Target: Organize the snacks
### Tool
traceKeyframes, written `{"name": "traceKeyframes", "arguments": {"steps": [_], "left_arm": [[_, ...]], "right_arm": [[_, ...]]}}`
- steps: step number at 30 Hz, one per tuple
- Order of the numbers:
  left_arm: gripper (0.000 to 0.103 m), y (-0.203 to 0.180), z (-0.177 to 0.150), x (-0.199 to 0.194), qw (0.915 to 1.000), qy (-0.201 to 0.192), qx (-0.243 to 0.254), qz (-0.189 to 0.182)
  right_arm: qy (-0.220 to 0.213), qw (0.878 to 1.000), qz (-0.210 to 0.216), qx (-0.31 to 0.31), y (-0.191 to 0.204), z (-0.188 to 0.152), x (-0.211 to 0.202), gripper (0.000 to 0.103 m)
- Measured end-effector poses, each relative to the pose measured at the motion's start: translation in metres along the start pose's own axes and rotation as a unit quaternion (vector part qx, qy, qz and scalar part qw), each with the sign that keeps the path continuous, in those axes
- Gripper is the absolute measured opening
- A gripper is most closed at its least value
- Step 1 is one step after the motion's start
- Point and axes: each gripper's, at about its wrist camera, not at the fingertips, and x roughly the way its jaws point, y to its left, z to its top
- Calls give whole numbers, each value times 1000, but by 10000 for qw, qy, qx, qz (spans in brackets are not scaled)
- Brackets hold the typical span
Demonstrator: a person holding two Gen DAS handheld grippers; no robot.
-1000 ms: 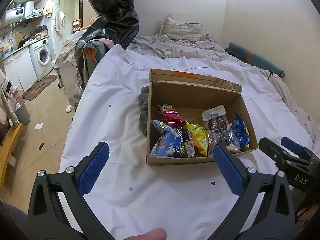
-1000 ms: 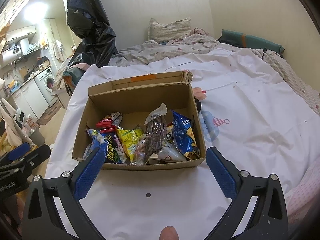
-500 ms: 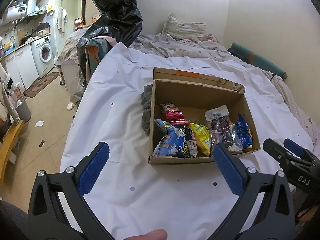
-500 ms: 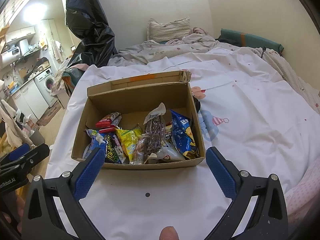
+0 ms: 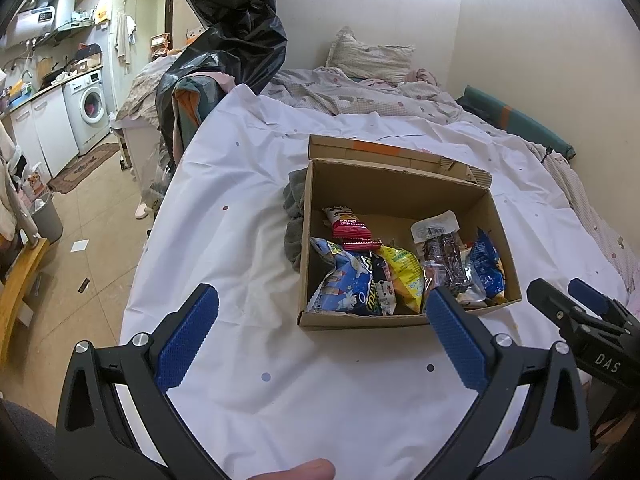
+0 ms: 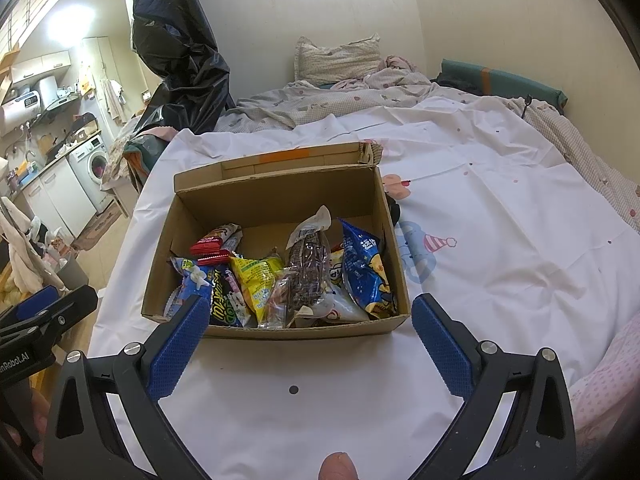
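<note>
Now left tongs [image 5: 322,322] nearer, cardboard box [image 5: 362,322] rightward.

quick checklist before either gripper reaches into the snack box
1. Left gripper open and holding nothing: ok.
2. Right gripper open and holding nothing: ok.
3. Cardboard box open at the top, flap folded back: ok.
4. Snacks reachable: yellow bag and blue bag stand at the near wall: ok.
5. Snacks sorted: packets piled and overlapping: not ok.
6. Box resting flat on the white sheet: cannot tell.
</note>
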Motion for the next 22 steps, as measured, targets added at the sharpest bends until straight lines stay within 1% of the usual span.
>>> {"name": "traceKeyframes", "arguments": {"steps": [22], "left_arm": [[103, 0, -1, 0, 10000, 16, 4, -28]], "right_arm": [[-27, 10000, 12, 1, -3, 3, 0, 103]]}}
